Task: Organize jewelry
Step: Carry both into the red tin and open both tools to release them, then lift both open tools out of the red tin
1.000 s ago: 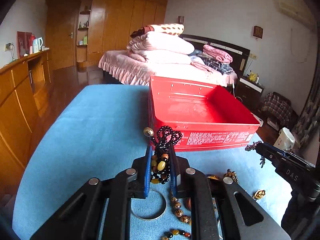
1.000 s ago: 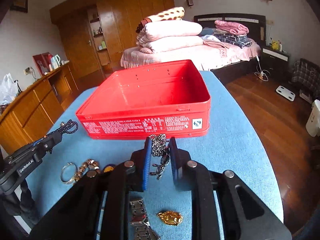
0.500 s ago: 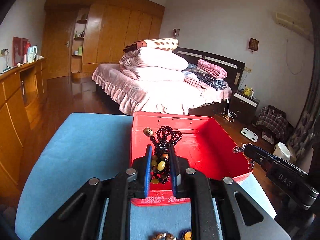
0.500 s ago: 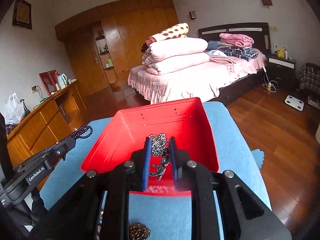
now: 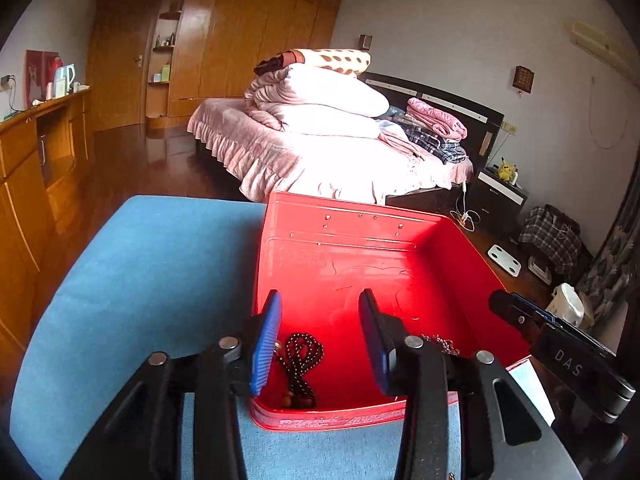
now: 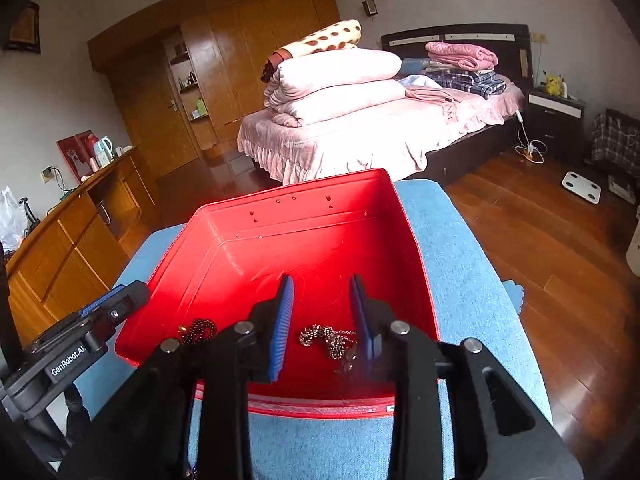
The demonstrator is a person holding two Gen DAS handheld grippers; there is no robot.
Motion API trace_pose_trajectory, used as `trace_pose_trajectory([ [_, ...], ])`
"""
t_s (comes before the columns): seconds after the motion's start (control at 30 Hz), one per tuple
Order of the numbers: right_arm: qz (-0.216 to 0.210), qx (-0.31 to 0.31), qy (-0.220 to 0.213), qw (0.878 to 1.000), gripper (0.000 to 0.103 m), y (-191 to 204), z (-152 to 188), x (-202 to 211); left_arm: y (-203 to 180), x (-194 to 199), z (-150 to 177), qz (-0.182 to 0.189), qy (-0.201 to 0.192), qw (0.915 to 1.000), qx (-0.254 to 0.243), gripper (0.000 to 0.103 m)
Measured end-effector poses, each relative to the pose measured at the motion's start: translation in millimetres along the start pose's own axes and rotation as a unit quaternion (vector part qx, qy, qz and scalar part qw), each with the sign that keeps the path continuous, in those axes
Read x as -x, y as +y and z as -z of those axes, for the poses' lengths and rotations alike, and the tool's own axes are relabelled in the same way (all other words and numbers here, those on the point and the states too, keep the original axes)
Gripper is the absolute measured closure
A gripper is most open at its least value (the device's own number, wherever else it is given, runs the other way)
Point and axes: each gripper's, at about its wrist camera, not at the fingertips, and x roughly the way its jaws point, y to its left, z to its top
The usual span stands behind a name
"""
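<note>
A red metal box (image 5: pixel 360 216) (image 6: pixel 412 240) stands open on the blue tablecloth. My left gripper (image 5: pixel 320 320) hangs over its near end, jaws opening, nothing pinched; the black bead necklace (image 5: pixel 302 360) lies on the box floor below them. My right gripper (image 6: pixel 322 304) is also over the box, jaws opening and free of the silver chain (image 6: pixel 328 340), which rests on the floor between and under them. The black beads (image 6: pixel 198 328) show at the left in the right wrist view, the silver chain (image 5: pixel 442 344) at the right in the left wrist view.
The blue-covered table (image 5: pixel 132 272) (image 6: pixel 460 264) carries the box and ends just past its far wall. Beyond are a wooden floor, a pink bed (image 6: pixel 360 136) with stacked quilts, and a wooden sideboard (image 5: pixel 36 152) along the left wall.
Both grippers moved forward from the table's loose jewelry to above the red box. Each held its piece until half a second ago; now both jaws have spread and the beads and chain lie in the box.
</note>
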Motion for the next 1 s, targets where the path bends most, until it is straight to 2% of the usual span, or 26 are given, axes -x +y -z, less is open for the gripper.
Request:
trace_pose_trajectory([
  [0.1,0.000,-0.006,-0.010,1.000,0.063,-2,3,11,6,15,2,-0.010,-0.017,0.9998,-0.001,0.055],
  [0.27,0.009,0.000,-0.024,1.000,0.062,-3,19,30,19,40,13,-0.038,-0.031,0.9988,-0.008,0.051],
  [0.33,0.010,0.005,-0.031,0.999,0.059,0,26,39,23,53,22,-0.051,-0.040,0.9978,-0.012,0.049],
  [0.4,0.019,0.016,-0.038,0.999,0.052,3,34,48,26,66,33,-0.059,-0.046,0.9971,-0.015,0.042],
  [0.63,0.010,0.027,-0.042,0.999,0.044,14,73,78,31,107,74,-0.083,-0.066,0.9941,-0.025,0.030],
  [0.7,0.013,0.032,-0.049,0.998,0.041,18,83,86,32,115,86,-0.084,-0.071,0.9937,-0.021,0.029],
  [0.87,0.005,0.045,-0.052,0.998,0.041,28,103,100,33,128,103,-0.068,-0.071,0.9951,-0.014,0.029],
  [1.0,0.000,0.058,-0.037,0.998,0.041,37,118,103,30,131,115,-0.066,-0.054,0.9961,-0.023,0.029],
])
